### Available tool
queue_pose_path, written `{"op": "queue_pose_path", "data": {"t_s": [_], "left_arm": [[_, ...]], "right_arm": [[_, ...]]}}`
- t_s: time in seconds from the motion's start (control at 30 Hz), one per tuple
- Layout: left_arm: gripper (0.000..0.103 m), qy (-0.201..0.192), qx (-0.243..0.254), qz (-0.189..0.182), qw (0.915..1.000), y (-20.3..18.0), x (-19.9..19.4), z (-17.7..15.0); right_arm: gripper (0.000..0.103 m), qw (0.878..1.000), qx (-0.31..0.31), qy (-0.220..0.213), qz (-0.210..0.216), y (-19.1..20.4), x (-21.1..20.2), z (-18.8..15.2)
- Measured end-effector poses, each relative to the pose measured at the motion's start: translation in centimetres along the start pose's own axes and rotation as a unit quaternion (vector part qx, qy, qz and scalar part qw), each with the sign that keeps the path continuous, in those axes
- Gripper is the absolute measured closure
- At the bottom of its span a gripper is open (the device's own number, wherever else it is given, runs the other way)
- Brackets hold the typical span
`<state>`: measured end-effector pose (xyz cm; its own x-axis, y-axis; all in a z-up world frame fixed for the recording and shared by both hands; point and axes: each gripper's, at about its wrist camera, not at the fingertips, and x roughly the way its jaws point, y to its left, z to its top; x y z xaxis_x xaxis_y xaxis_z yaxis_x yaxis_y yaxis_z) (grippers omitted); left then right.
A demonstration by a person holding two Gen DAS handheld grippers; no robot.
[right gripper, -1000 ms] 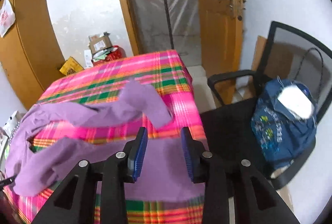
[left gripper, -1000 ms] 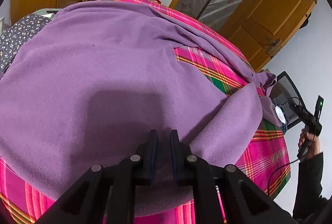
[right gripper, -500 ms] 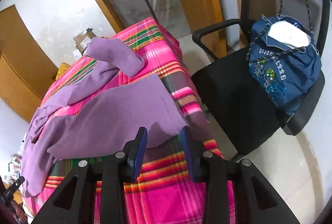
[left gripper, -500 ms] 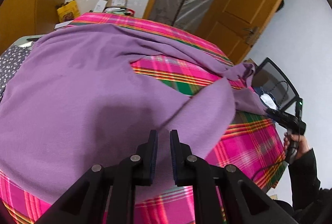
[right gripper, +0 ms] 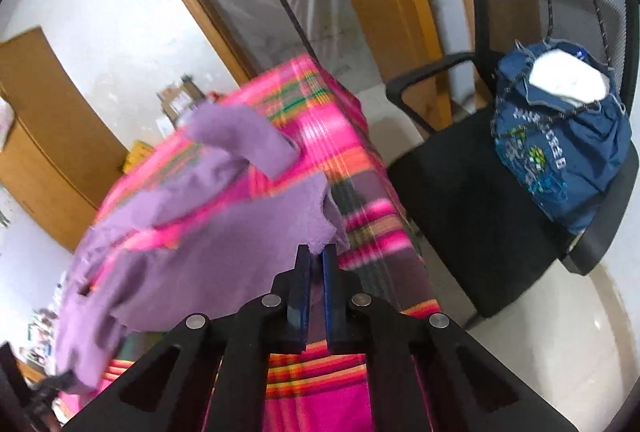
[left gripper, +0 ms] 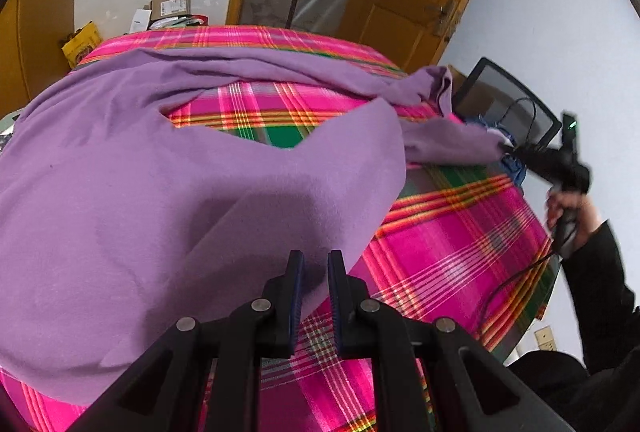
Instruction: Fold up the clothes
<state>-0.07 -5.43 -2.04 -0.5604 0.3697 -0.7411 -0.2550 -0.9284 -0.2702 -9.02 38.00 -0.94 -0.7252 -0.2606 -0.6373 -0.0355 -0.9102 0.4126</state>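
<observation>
A: What have the fingers got?

B: The right gripper (right gripper: 316,252) has just been closing and now pinches the corner of the purple garment (left gripper: 168,192) between its pads. The left gripper (left gripper: 314,260) stands narrowly parted with purple cloth in the gap; whether it pinches I cannot tell.

A: And the garment?

B: Spread over the plaid tablecloth (left gripper: 452,244), one sleeve reaching the far corner. Bare plaid lies to the right, up to the table's edge, with floor past it.

A: Any containers?

B: A blue bag (right gripper: 560,148) sits on the black chair (right gripper: 472,192), something white in its mouth.

A: Unclear parts?

B: The right wrist view is blurred; the cloth's near hem is cut off.
</observation>
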Motion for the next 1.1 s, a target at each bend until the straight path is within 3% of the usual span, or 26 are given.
{"op": "queue_pose_path", "data": {"t_s": [0.27,0.4,0.6,0.8,0.87,0.93,1.1], "left_arm": [[0.092,-0.001,-0.002,-0.003,1.0000,0.3,-0.2,0.1],[0.092,-0.010,0.001,-0.008,0.9999,0.3,-0.9,0.2],[0.092,-0.013,-0.005,-0.009,0.9999,1.0,-1.6,0.3],[0.092,0.000,-0.013,-0.012,0.9998,2.0,-1.2,0.2],[0.092,0.003,-0.013,-0.015,0.9998,2.0,-1.0,0.1],[0.092,0.005,-0.011,-0.020,0.9997,1.8,-0.8,-0.1],[0.092,0.013,-0.006,-0.030,0.9994,1.5,-0.3,-0.4]], "right_arm": [[0.098,0.996,-0.004,-0.083,0.019,0.2,-8.5,3.7],[0.098,0.996,-0.010,-0.091,0.002,-0.2,-11.6,4.5],[0.097,0.998,0.014,-0.026,-0.049,-3.0,-11.4,1.7],[0.092,0.992,0.071,0.048,-0.093,-7.7,-10.6,-3.2],[0.089,0.989,0.077,0.051,-0.113,-8.3,-10.8,-3.8],[0.070,0.987,0.088,0.048,-0.128,-9.1,-11.0,-4.2],[0.068,0.983,0.136,0.062,-0.108,-10.9,-10.4,-5.6]]}}
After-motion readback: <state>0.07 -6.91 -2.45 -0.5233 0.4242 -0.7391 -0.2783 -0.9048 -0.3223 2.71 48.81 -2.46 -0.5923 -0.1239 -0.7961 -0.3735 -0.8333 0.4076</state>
